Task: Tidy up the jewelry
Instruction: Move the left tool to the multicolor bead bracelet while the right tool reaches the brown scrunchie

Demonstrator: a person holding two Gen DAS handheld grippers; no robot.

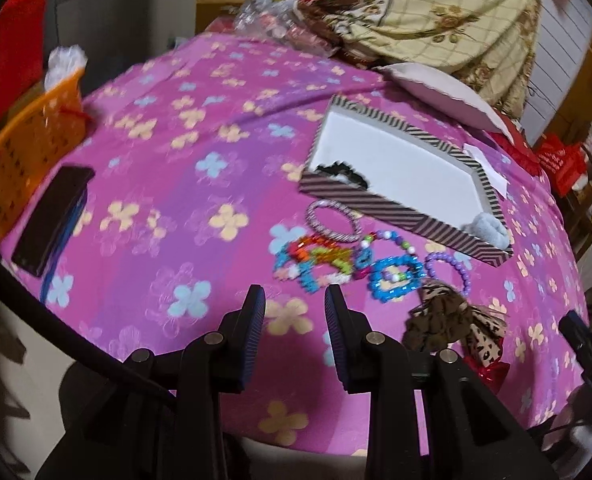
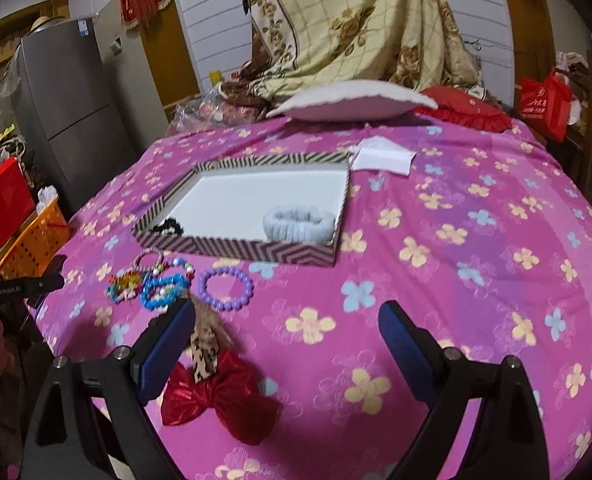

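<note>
Just beyond the left gripper [image 1: 294, 294] (jaws apart, empty), bracelets [image 1: 347, 258] on bedspread [image 1: 168, 168].

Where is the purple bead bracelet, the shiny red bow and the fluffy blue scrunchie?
purple bead bracelet [image 2: 226, 289], right wrist view, on its bead ring.
shiny red bow [image 2: 220, 398], right wrist view, on its middle.
fluffy blue scrunchie [image 2: 296, 222], right wrist view, on its front.

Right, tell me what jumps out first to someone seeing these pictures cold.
The bright pink flowered bedspread fills both views. On it sits a striped tray holding a pale blue scrunchie in one near corner and a black one in the other. In front of the tray lies a cluster of colourful beaded bracelets, with a shiny red bow nearer still, just ahead of the right claw, which stands open and empty.
</note>
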